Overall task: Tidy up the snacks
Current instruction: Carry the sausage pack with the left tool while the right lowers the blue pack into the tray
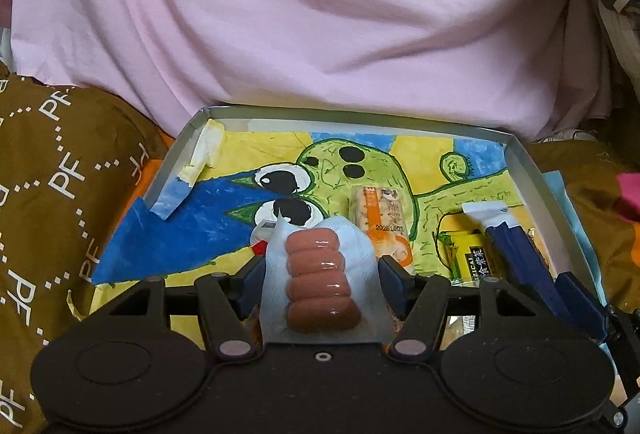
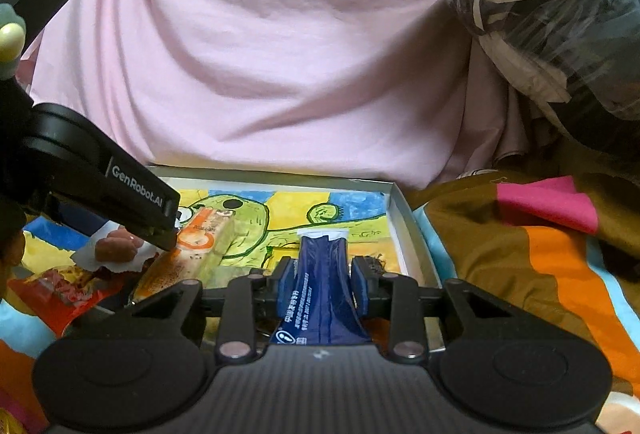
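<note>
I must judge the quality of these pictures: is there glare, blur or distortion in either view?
Left wrist view: small glare spots on the sausage pack; the box rim bows from fisheye distortion; the date on the orange snack bar reads sharp. Right wrist view: glare on the clear plastic bag; the sausage pack looks soft; the print on the blue packet in the right tongs is too small to read.

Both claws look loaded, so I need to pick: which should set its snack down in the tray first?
Probably the right claw. Its blue packet points at bare tray floor ahead, by the right wall. The left claw holds the sausage pack with the orange-labelled bar close ahead.
</note>
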Demonstrator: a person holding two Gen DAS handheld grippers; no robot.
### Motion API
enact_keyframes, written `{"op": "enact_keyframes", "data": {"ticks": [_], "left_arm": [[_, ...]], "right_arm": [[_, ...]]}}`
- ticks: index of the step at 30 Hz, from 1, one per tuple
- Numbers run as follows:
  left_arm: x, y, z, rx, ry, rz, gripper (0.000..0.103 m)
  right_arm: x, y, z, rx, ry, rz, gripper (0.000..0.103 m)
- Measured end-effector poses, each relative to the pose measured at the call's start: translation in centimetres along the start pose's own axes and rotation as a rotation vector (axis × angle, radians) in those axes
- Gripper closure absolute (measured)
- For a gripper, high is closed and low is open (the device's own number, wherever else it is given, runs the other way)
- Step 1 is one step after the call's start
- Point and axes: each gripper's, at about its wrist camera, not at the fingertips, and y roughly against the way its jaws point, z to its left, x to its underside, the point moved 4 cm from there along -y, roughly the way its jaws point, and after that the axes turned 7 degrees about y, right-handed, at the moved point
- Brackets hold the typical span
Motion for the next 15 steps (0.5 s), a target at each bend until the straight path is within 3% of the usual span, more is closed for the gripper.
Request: {"op": "enact_keyframes", "data": {"ticks": [4, 11, 15], "left_arm": [[-0.1, 0.4, 0.1, 0.004, 0.012, -0.01, 0.033], [-0.8, 2.6, 0.1, -0.005, 0.037, -0.079, 0.013], [-1.2, 4.8, 0.1, -0.026, 0.038, -0.15, 0.003]], "right_arm": [[-0.2, 0.1, -0.1, 0.004, -0.002, -0.011, 0.06], [-0.9, 1.0, -0.2, 0.033, 0.005, -0.038, 0.024], [-1.8, 2.2, -0.6, 0.041, 0.0, -0.053, 0.014]]}}
